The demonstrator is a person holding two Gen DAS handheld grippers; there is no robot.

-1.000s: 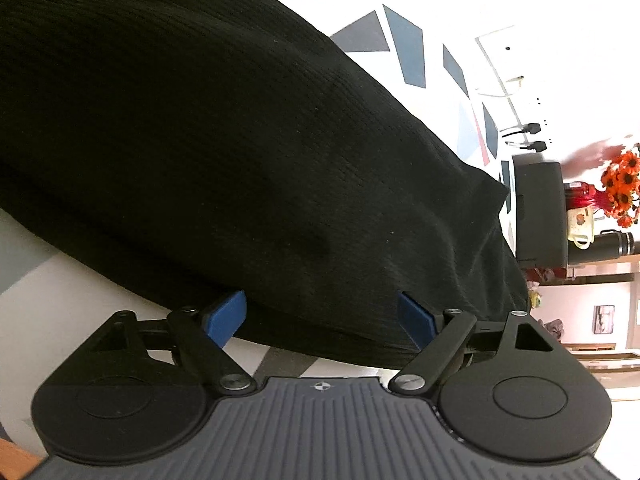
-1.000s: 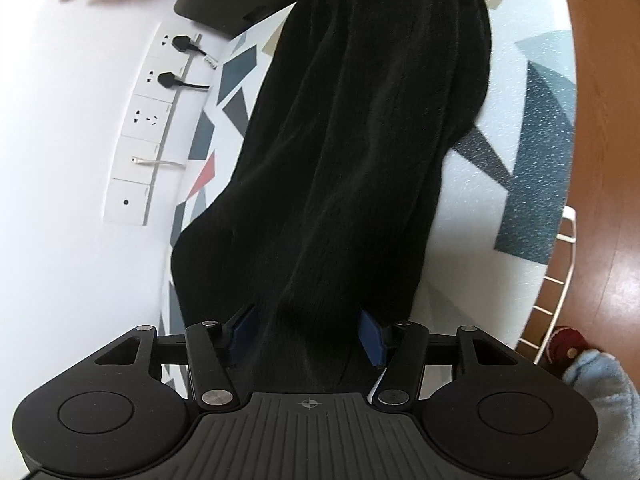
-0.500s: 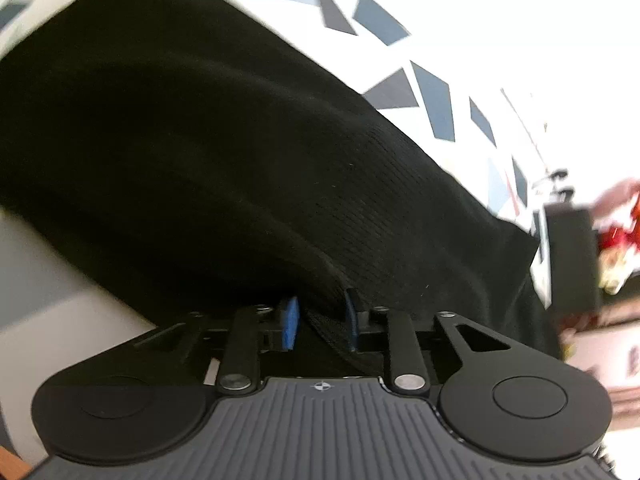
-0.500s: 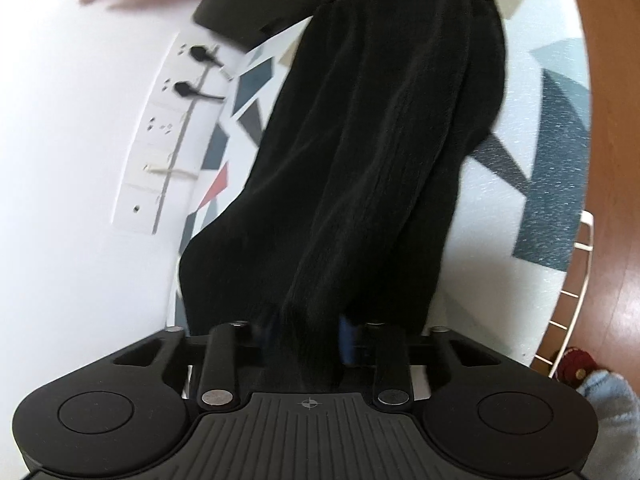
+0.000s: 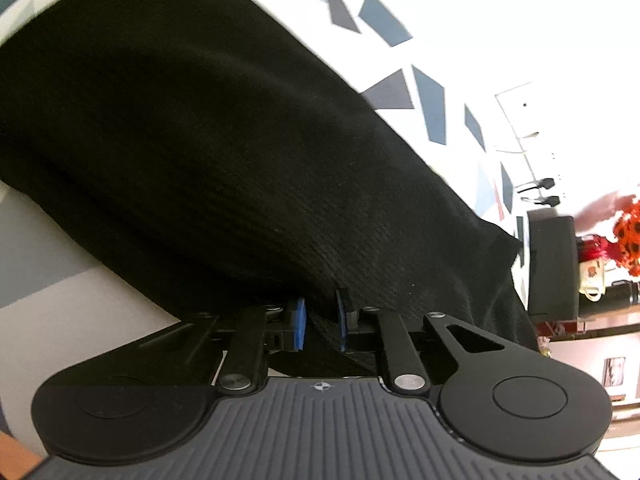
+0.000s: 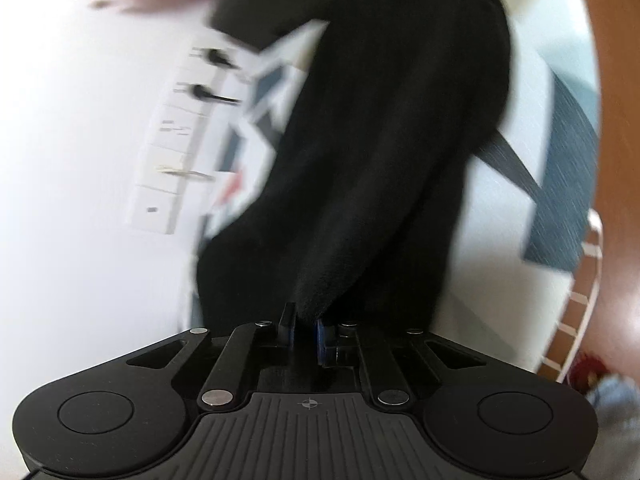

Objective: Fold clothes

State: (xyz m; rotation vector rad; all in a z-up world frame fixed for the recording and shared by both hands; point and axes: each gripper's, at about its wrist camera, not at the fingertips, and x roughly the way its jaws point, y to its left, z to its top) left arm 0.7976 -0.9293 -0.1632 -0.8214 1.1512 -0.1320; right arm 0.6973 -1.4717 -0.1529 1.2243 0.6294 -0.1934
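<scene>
On the patterned table (image 5: pixel 72 292), black garment (image 5: pixel 200 140), each hand-held gripper, left (image 5: pixel 320 322), right (image 6: pixel 306 330), just closed, clamped on its edge

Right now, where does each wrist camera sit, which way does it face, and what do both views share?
Left wrist: on the left gripper, facing down along its jaws, which have just been closing and pinch the black garment on the patterned table.
Right wrist: on the right gripper, facing along the garment toward the wall sockets; jaws clamped on cloth. Blurred.
Shared: garment, table, sockets, orange flowers.
</scene>
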